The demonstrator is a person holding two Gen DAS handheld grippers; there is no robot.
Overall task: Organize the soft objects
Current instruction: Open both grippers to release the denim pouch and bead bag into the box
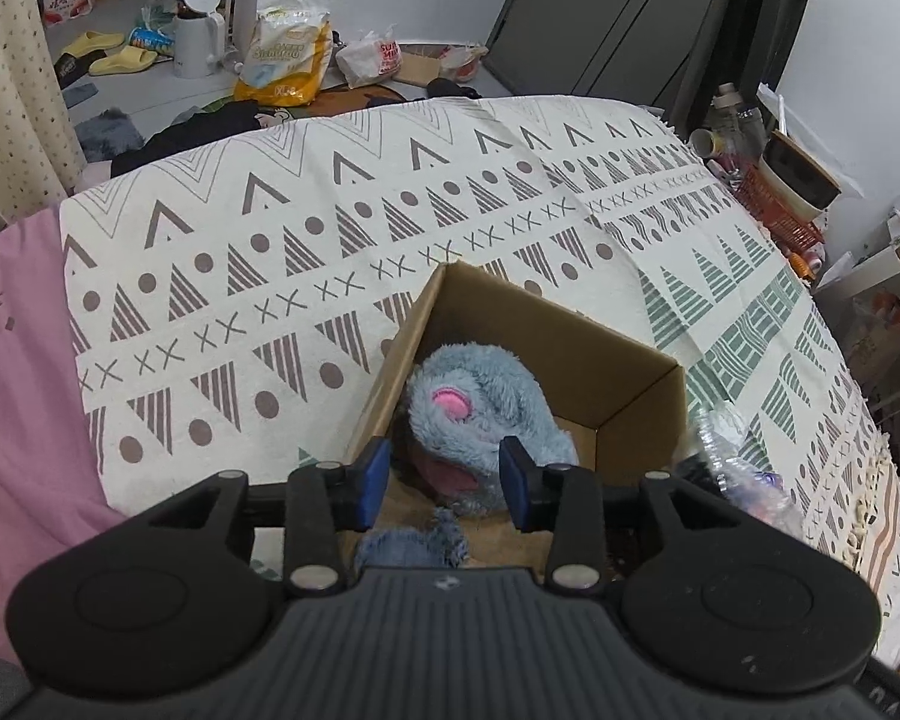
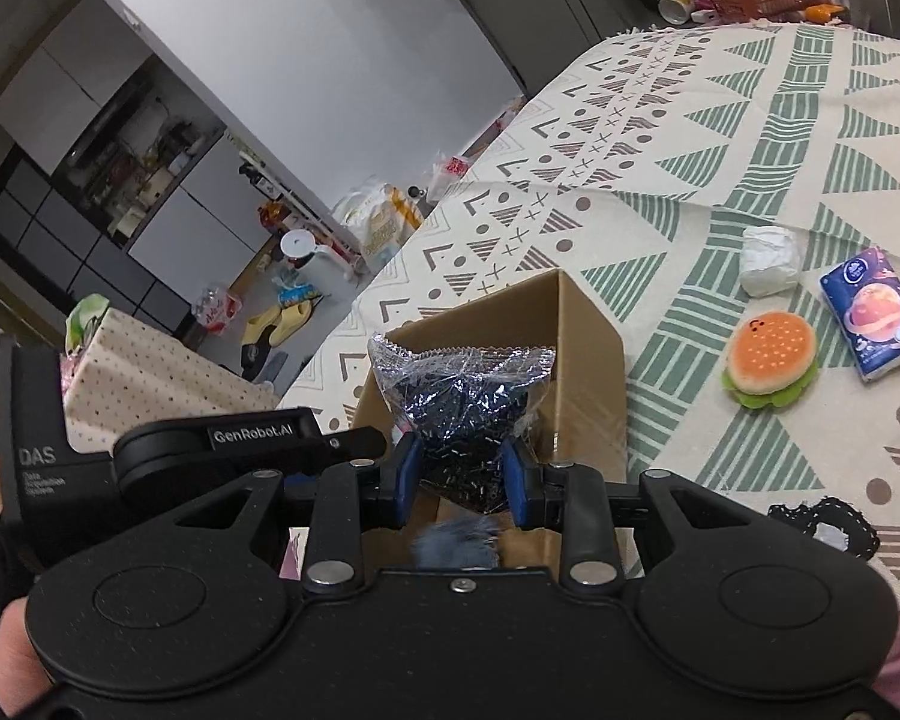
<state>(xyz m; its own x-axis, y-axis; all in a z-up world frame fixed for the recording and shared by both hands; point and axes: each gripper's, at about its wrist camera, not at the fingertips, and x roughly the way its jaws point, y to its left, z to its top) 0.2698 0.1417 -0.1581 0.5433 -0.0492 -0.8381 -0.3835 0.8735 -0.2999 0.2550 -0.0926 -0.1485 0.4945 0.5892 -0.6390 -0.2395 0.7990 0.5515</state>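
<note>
An open cardboard box (image 1: 570, 348) stands on the patterned cloth (image 1: 270, 252). Inside it lies a grey-blue plush toy (image 1: 480, 402) with a pink patch. My left gripper (image 1: 445, 471) hovers just over the plush, jaws wide apart, blue pads (image 1: 372, 480) not pressing the fur. In the right wrist view, my right gripper (image 2: 461, 474) is shut on a clear plastic bag of dark shreds (image 2: 456, 402), held above the box (image 2: 588, 360). That bag (image 1: 726, 456) shows blurred at the box's right side in the left wrist view.
On the cloth to the right of the box lie a burger plush (image 2: 771, 360), a tissue pack (image 2: 876, 315), a white wad (image 2: 771, 261) and a black-edged item (image 2: 834, 525). A pink blanket (image 1: 18, 390) borders the left. A red basket (image 1: 780, 210) sits far right.
</note>
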